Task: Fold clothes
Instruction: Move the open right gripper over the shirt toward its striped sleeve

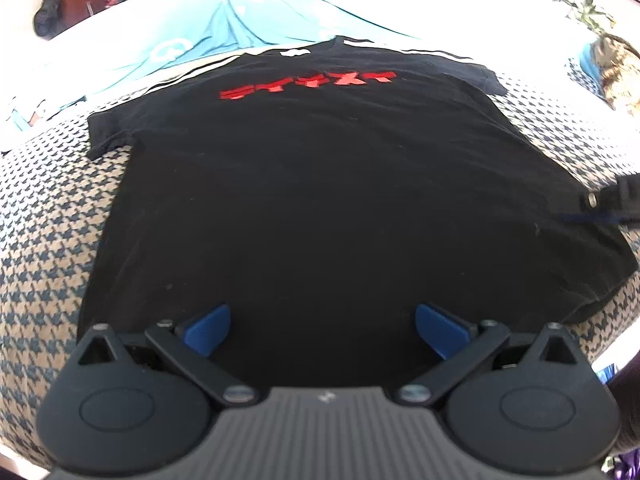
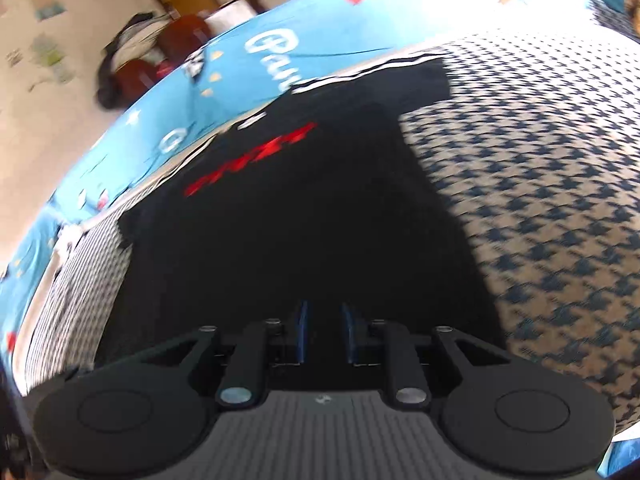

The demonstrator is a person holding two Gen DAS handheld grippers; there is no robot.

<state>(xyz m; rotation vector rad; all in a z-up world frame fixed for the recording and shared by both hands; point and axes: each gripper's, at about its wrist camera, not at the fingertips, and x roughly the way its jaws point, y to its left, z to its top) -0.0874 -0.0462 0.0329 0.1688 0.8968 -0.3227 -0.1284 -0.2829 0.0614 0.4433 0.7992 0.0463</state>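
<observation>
Red lettering [image 2: 250,160] on the black T-shirt [image 2: 280,240] smeared beyond reading in right wrist view; shirt's near hem hidden behind the right claw [image 2: 325,332]

Your left gripper [image 1: 322,334] has black linkage arms, silver screws and blue finger pads [image 1: 210,330]. Round black discs flank its ribbed grey body. Your right gripper [image 2: 324,330] looks the same.

Right gripper [image 2: 323,332] hangs over the black T-shirt [image 2: 288,216], blue pads narrowly apart, nothing visibly between; houndstooth cover [image 2: 540,184] beneath; picture blurred
</observation>
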